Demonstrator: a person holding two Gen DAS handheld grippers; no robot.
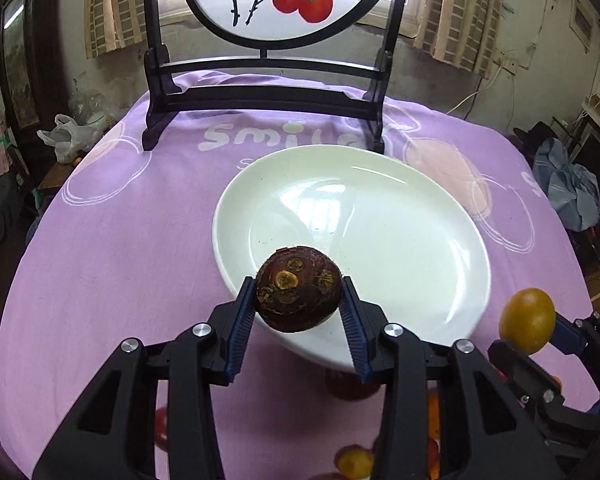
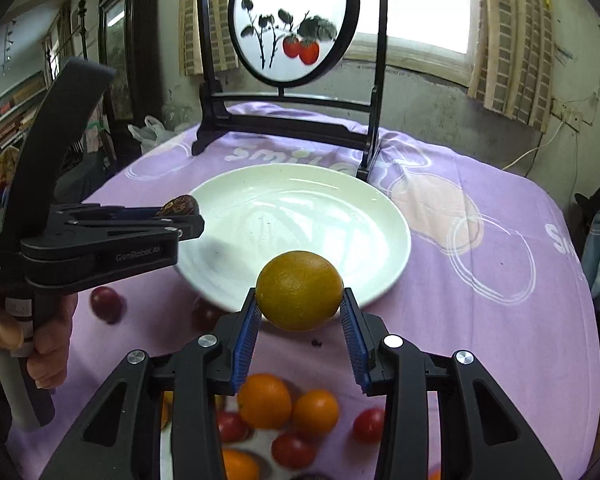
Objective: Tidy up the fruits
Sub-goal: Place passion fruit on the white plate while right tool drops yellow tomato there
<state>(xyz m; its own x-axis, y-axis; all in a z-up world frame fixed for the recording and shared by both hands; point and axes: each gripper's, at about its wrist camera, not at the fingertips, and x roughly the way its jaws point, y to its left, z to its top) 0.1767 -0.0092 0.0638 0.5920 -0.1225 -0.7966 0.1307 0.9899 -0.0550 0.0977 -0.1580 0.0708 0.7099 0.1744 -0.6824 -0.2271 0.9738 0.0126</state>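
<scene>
- 1 white plate (image 2: 372, 216) sits on the purple cloth (image 2: 480, 320) in the middle of the table, with nothing lying in it.
- 2 grippers hang over the near side of that plate, each with 1 fruit.
- The left gripper (image 1: 299, 300) is clamped on 1 dark brown, scarred round fruit (image 1: 298, 290), its blue pads pressing both sides. From the right wrist view this gripper (image 2: 188, 216) reaches in level from the left, the brown fruit (image 2: 179, 205) at its tip just over the plate's left rim, and a hand (image 2: 40, 340) grips its handle.
- The right gripper (image 2: 299, 304) pinches 1 yellow-green citrus (image 2: 299, 290) between its blue pads, above the plate's near rim. In the left wrist view the same citrus (image 1: 527, 320) shows at far right, off the plate's right edge.
- On the cloth near the person lies a loose pile: I count 3 oranges, the largest (image 2: 264, 400) nearest the pads, and 3 small red fruits (image 2: 369, 424) among them; more are cut off by the gripper bodies.
- 2 more dark red fruits (image 2: 106, 304) lie left of the pile, close to the plate's near-left rim.
- 1 dark wooden screen stand (image 2: 292, 120) with a round painted panel (image 2: 294, 20) showing 2 red fruits stands at the far side, behind the plate.
- 1 white plastic bag (image 1: 66, 136) sits off the table's far left.
</scene>
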